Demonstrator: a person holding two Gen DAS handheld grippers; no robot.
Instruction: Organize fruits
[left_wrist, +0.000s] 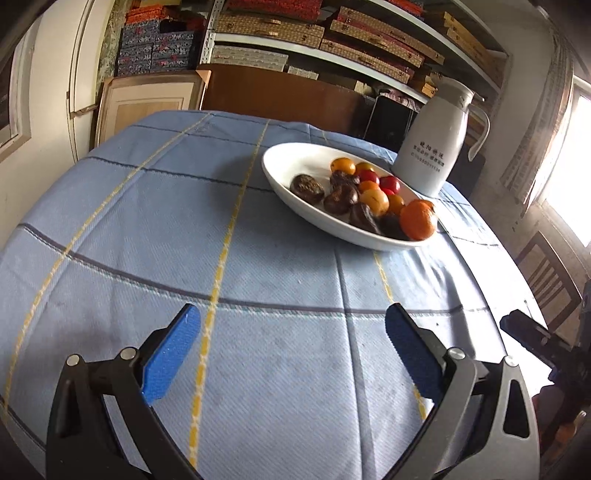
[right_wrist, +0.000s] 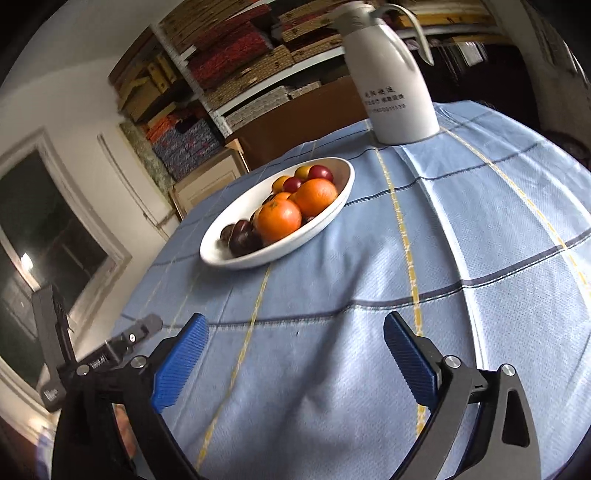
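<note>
Blue checked tablecloth (left_wrist: 280, 258) covers the table; upper right of centre, a white oval dish (left_wrist: 295, 162) holds oranges (right_wrist: 277, 220), small tomatoes and dark fruits beside a white jug (left_wrist: 436, 147). Left gripper (left_wrist: 291, 354) and right gripper (right_wrist: 295, 354) gape wide, empty

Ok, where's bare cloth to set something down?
Bare tablecloth runs from both open tongs, left and right, up to the white dish, and beside it away from the jug. Crowded: the fruit-filled dish, the jug close behind.
</note>
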